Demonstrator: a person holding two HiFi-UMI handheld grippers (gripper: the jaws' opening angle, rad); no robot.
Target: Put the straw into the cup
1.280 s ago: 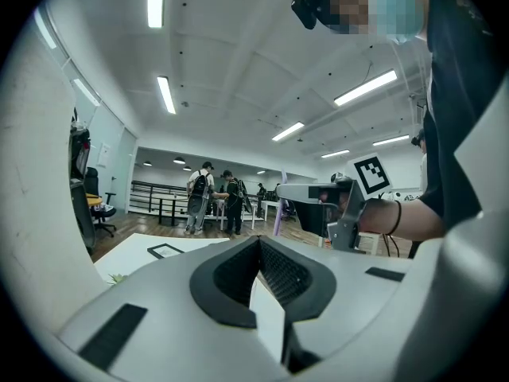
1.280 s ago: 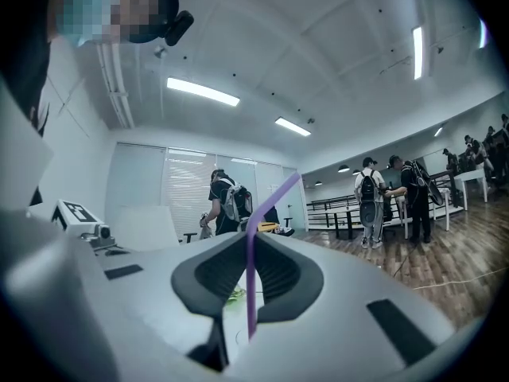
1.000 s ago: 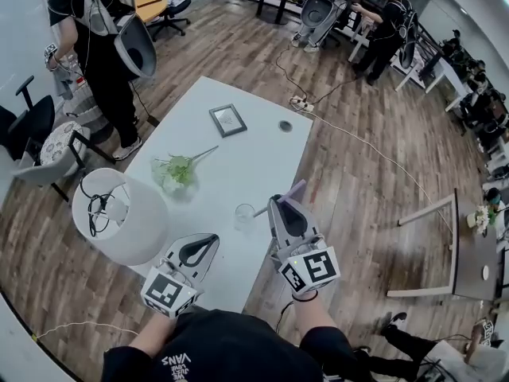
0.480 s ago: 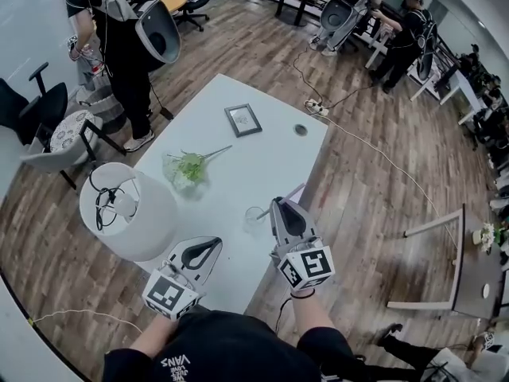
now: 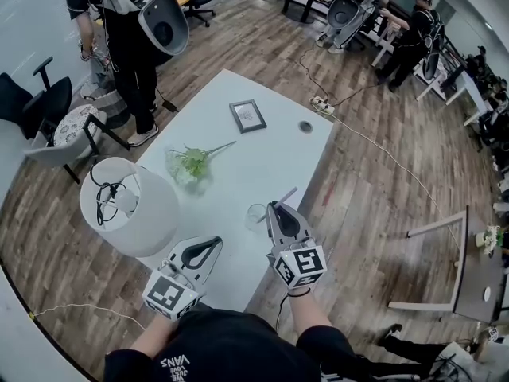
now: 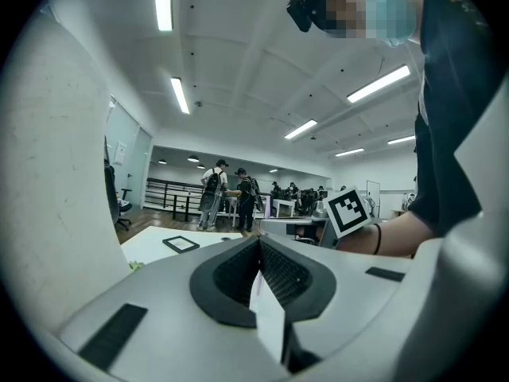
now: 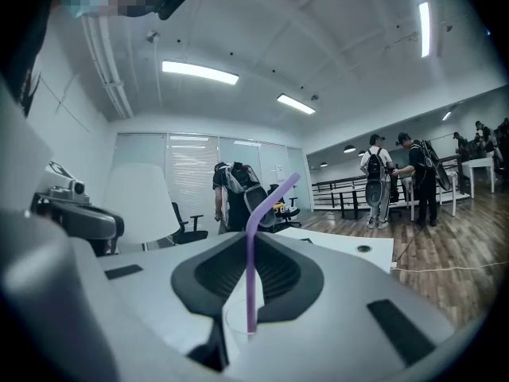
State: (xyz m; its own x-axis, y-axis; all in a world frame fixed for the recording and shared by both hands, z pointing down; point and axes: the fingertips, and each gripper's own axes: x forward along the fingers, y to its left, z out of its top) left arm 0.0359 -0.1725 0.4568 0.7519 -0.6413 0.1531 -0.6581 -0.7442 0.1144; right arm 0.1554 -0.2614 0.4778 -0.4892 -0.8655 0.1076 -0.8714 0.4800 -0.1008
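Nearest, above the near corner of the white table (image 5: 258, 161): holding the left gripper (image 5: 213, 243) roughly level, jaws pressed together on nothing. Just to its right, clamping the right gripper (image 5: 273, 206) onto a purple straw (image 5: 286, 194), pinched upright between the jaws, bent top leaning away. Lower end down at the mouth of the clear cup (image 5: 255, 214), set on the table just ahead of the gripper tips and near the right edge. Cannot tell whether the end is already past the rim.

Left of the cup, overhanging the table's left edge: a big white lampshade (image 5: 143, 217), with a dark cable coiled inside. Beyond, mid-table: a sprig of green and white flowers (image 5: 189, 165) lying flat. Farther on: a small dark picture frame (image 5: 248, 115), also flat, and a round hole (image 5: 306, 126) in the top near the far right corner.

Past the table: wood-plank floor (image 5: 374, 197), with a power strip (image 5: 322, 103) and its pale cord trailing right. At left: a black chair (image 5: 32, 106) and a person (image 5: 119, 30) standing with gear slung on. At the far end: more people (image 5: 413, 22) beside desks. Overhead: long strip lights (image 7: 199, 72) on a white ceiling.
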